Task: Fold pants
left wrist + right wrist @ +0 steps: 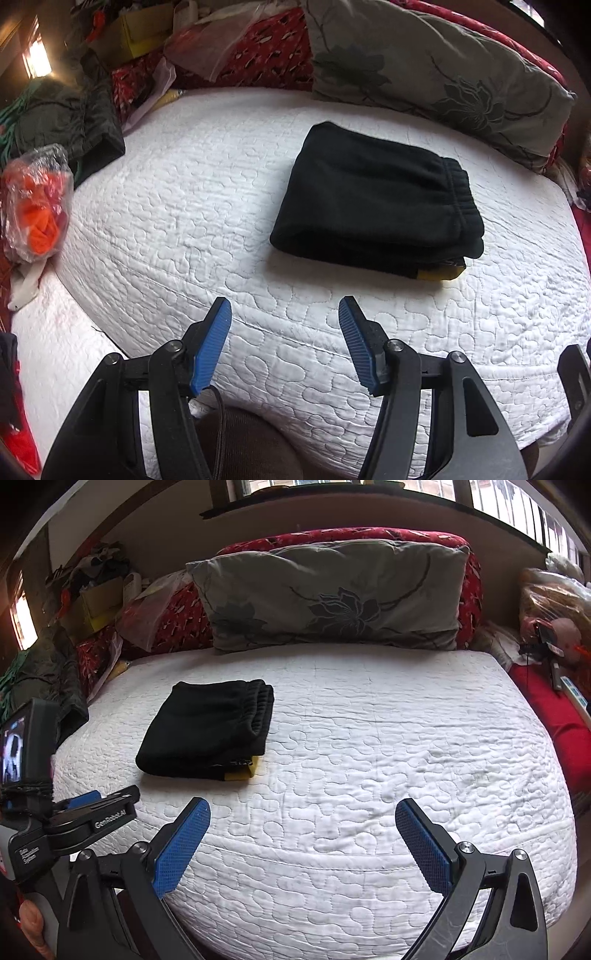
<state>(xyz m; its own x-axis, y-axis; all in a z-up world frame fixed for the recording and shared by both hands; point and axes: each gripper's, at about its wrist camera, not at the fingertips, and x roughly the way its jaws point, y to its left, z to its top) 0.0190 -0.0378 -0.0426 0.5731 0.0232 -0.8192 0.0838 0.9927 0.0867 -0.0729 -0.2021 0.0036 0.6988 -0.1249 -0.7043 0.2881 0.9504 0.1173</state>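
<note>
Black pants (373, 199) lie folded in a compact stack on the white quilted bed (207, 229), elastic waistband on the right side, a yellow bit showing at the near right corner. They also show in the right wrist view (207, 727), left of centre on the bed (388, 746). My left gripper (284, 314) is open and empty, held back above the bed's near edge, short of the pants. My right gripper (303, 819) is open and empty, to the right of the pants and nearer the bed's front edge. The left gripper body (66, 819) shows at the left of the right wrist view.
A grey floral pillow (332, 594) leans against red cushions (369, 535) at the head of the bed. Clutter of boxes, bags and dark clothes (74, 114) sits along the left side, with an orange item in a plastic bag (37, 206). A red blanket (554, 716) lies on the right.
</note>
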